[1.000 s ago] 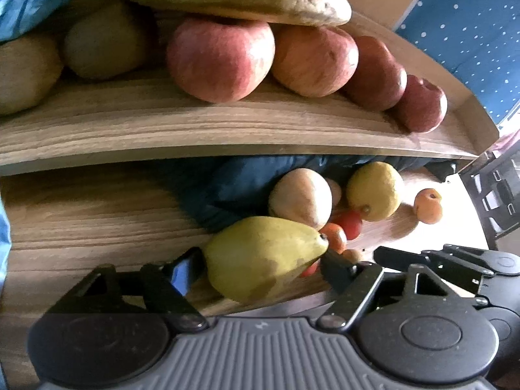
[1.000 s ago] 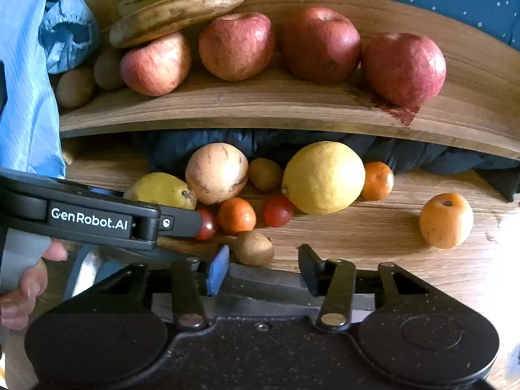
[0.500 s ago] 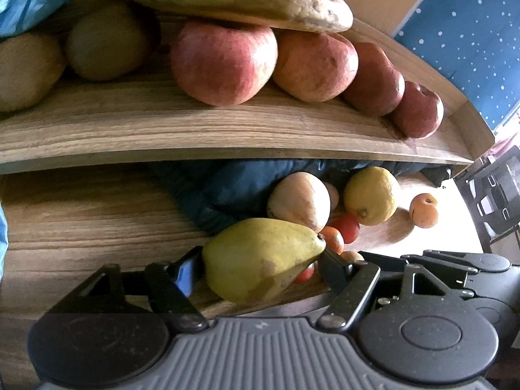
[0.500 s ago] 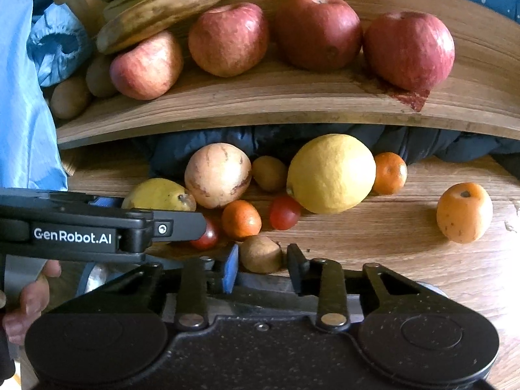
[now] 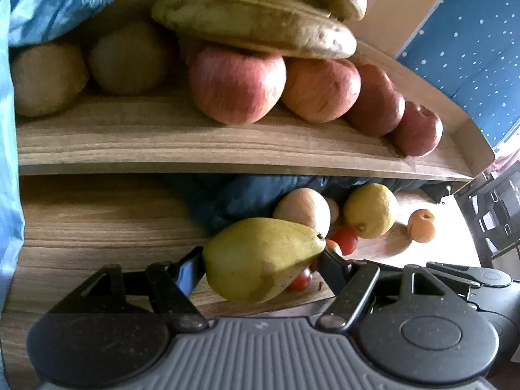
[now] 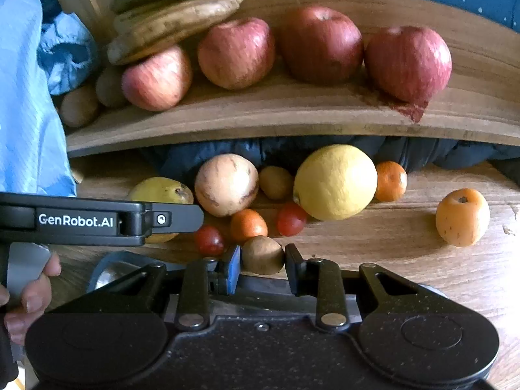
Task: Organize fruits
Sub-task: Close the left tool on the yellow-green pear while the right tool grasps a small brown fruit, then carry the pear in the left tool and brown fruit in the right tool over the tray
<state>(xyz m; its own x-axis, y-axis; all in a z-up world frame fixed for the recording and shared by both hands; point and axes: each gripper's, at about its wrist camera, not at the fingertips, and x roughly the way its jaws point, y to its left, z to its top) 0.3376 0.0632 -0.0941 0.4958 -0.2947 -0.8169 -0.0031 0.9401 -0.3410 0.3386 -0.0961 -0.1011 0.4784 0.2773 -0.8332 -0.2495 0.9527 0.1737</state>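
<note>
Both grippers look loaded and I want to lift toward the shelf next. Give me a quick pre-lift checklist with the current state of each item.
1. Left gripper closed on the pear: ok, a finger on each end.
2. Right gripper closed on the small brown fruit: ok, pads on both sides.
3. Pear seated well: cannot tell; held lengthwise, narrow end at one finger, so it may slip.
4. Neighbours clear of the right grip: not ok; a cherry tomato and a small orange fruit lie just behind it.
5. Shelf space free: cannot tell; apples and bananas fill most of it.
</note>
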